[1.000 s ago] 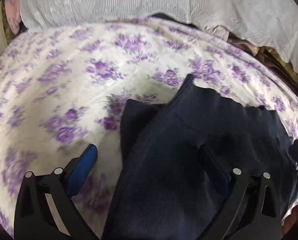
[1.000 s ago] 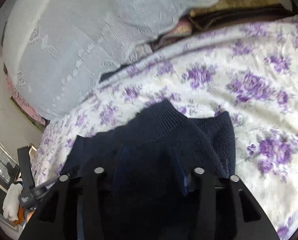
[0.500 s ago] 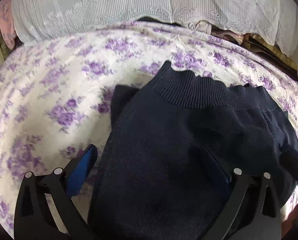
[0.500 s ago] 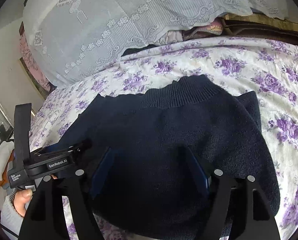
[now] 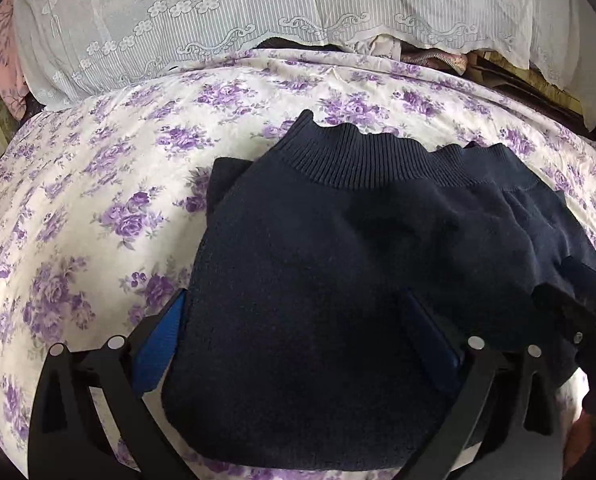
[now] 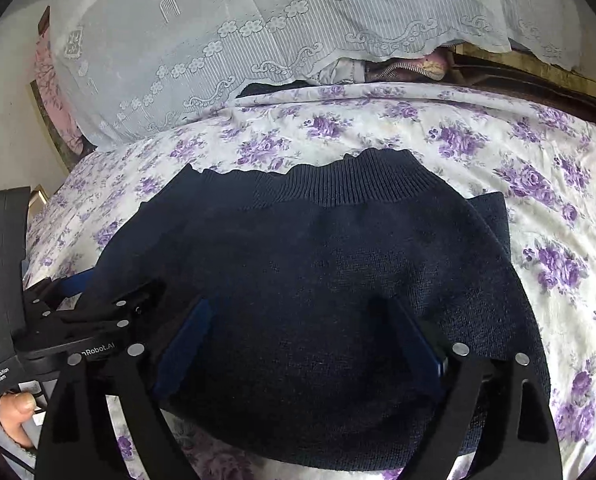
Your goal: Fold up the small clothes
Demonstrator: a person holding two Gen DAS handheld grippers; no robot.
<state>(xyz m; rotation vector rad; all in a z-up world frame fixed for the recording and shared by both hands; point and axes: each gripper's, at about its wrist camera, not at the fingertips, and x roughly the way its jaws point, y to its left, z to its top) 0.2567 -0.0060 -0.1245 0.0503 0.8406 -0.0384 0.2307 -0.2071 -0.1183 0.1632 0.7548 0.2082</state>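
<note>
While our right gripper (image 6: 301, 344) has just been spreading its jaws, they stand released over the navy knit sweater (image 6: 317, 280), pads clear of the fabric. Our left gripper (image 5: 301, 340) also stands released, straddling the sweater's side. Since a second ago, the sweater has settled flat, folded, near the middle of the purple-flowered bedsheet (image 5: 98, 208), ribbed hem toward the lace-covered pillow (image 5: 218, 20).

Left gripper (image 6: 98, 300) reads "nRobot.AI" and "Data Acquisition System"
</note>
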